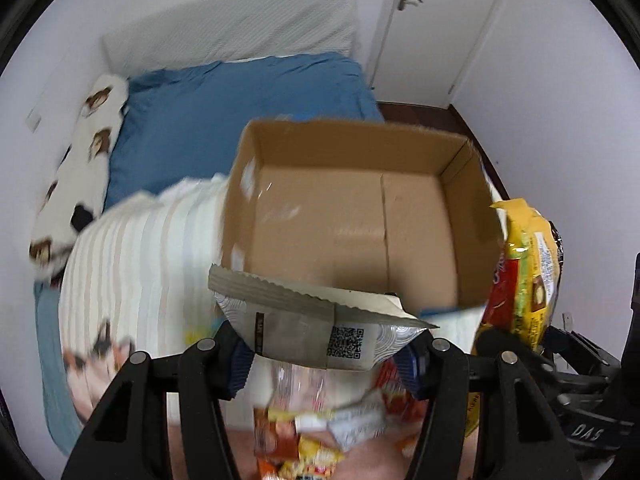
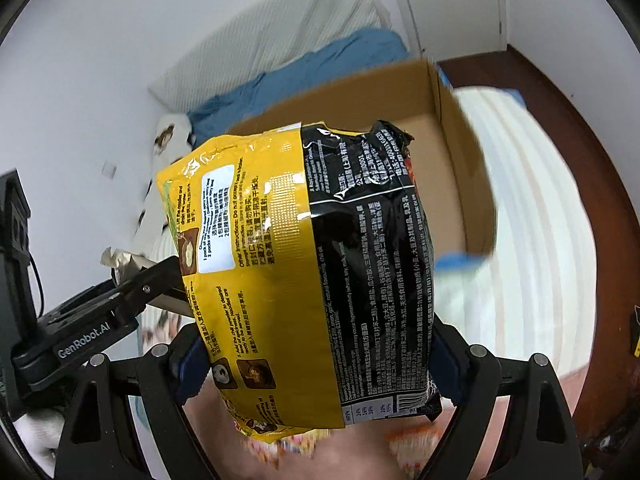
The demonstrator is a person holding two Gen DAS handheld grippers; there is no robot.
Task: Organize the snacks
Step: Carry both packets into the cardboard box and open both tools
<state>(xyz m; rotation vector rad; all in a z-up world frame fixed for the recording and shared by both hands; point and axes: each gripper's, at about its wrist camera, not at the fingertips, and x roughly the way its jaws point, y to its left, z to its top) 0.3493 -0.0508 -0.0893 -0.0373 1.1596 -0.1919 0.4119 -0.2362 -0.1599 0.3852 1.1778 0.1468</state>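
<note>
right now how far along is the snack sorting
Nothing looks packed yet: the cardboard box shows only bare floor. In hand: the left gripper holds a grey packet, the right gripper a yellow noodle pack. More snacks lie loose below.

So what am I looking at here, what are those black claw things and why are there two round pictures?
Each round picture comes from a fisheye camera fixed on a hand-held gripper, looking along its two fingers. A person carries one in each hand; there is no robot arm. The left gripper is shut on a silver-grey snack packet. The right gripper is shut on a yellow and black noodle pack, which also shows at the edge of the left picture. Ahead, an open cardboard box, empty as far as visible, sits on a bed with a striped blanket and a blue duvet. Below lie more snack packets, blurred.
</note>
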